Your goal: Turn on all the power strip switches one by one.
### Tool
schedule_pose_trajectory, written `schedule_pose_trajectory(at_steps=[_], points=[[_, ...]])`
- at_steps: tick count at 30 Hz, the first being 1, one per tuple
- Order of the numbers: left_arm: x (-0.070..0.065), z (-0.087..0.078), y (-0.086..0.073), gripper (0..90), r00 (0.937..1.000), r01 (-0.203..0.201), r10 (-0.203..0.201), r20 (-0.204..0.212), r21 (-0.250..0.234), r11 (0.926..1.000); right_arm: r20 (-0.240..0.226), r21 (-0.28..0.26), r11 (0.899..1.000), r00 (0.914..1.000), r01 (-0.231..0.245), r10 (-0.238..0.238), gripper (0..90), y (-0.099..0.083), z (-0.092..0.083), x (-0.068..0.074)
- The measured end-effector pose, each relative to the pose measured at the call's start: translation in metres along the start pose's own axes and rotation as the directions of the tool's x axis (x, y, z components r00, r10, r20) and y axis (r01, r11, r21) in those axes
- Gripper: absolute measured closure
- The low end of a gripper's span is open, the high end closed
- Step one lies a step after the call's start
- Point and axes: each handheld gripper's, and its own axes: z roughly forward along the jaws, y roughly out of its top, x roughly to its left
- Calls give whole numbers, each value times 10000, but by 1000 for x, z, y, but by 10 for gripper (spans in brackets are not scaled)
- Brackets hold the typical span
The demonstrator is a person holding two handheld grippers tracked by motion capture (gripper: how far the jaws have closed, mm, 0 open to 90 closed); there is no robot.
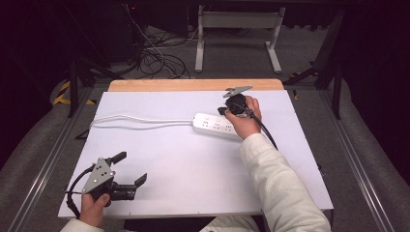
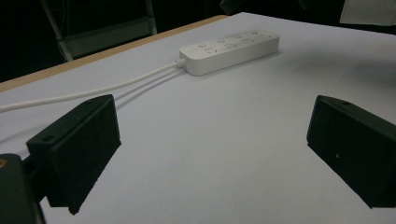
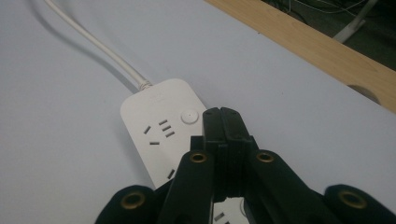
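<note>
White power strip [image 1: 216, 124] lying flat on the tabletop [image 1: 193, 174], toward the far side, with its white cord [image 1: 140, 119] running away from the end with the round button [image 3: 189, 116]. Right tool [image 1: 227, 109] right over the strip, just past that button, jaws pressed together with nothing between them, most likely set that way to poke a button. Left tool [image 1: 131, 169] well away from the strip, low near the close edge, jaws wide apart and empty, seemingly just waiting.

Dark room beyond the white table [image 1: 193, 169] with its wooden far edge [image 1: 193, 85]; grey floor [image 1: 300, 58], tangled cables [image 1: 154, 60], a white metal frame [image 1: 237, 21] behind
</note>
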Motion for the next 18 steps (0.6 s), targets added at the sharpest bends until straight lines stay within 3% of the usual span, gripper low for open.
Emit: schedule_pose_trajectory(at_steps=[10, 18], points=[[1, -1, 0, 29, 10000, -42, 42, 6, 17, 10000, -35, 442, 9990, 9999, -115, 117, 900, -2, 24, 1], [1, -1, 0, 30, 10000, -50, 50, 12, 12, 10000, 132, 766, 9969, 9997, -198, 189, 900, -7, 34, -1]])
